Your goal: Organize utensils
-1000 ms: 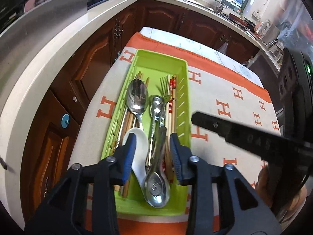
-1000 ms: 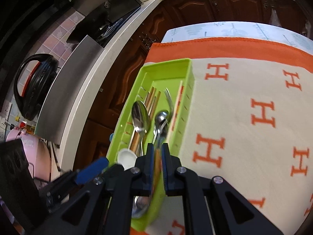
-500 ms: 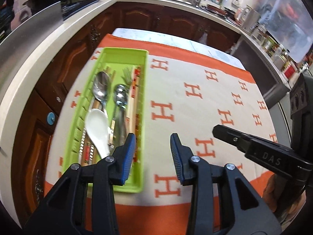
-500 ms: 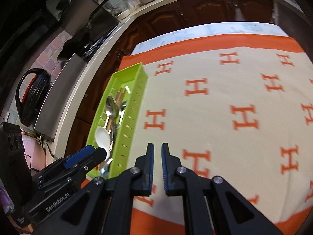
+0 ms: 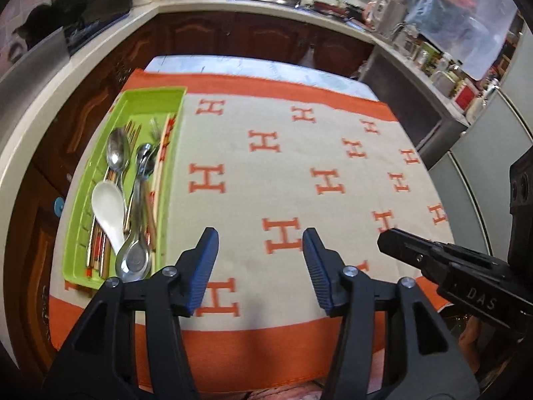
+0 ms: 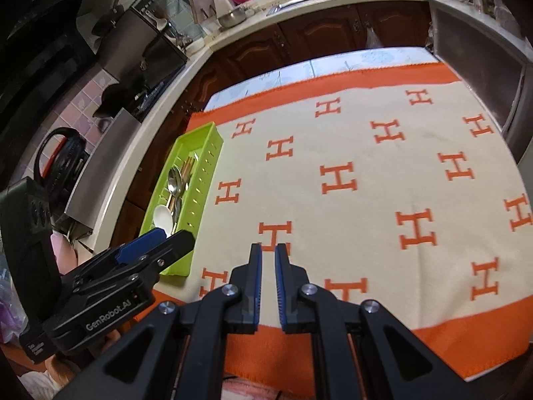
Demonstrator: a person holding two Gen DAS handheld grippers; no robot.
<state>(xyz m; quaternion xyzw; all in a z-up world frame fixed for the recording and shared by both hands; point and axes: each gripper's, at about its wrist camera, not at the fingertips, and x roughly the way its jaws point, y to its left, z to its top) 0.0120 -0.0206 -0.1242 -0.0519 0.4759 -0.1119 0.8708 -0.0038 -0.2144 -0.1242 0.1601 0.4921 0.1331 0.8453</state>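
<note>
Utensils [image 5: 128, 196] were all piled in the green tray [image 5: 150, 95] at the left edge of the orange-and-cream cloth [image 5: 299, 173]: metal spoons, a white ceramic spoon [image 5: 108, 208], a fork and chopsticks, lengthwise and overlapping. Nothing was loose on the cloth, so I'd say the job was basically done. Best move at that stage was probably just keeping both tools high and clear of the tray wall so nothing got nudged. The left gripper [image 5: 260, 266] hung wide open and empty over the cloth, with the tray just to its left. The right gripper [image 6: 268, 280] was nearly closed, a thin gap between its pads, holding nothing, with the tray well off to its left.
</note>
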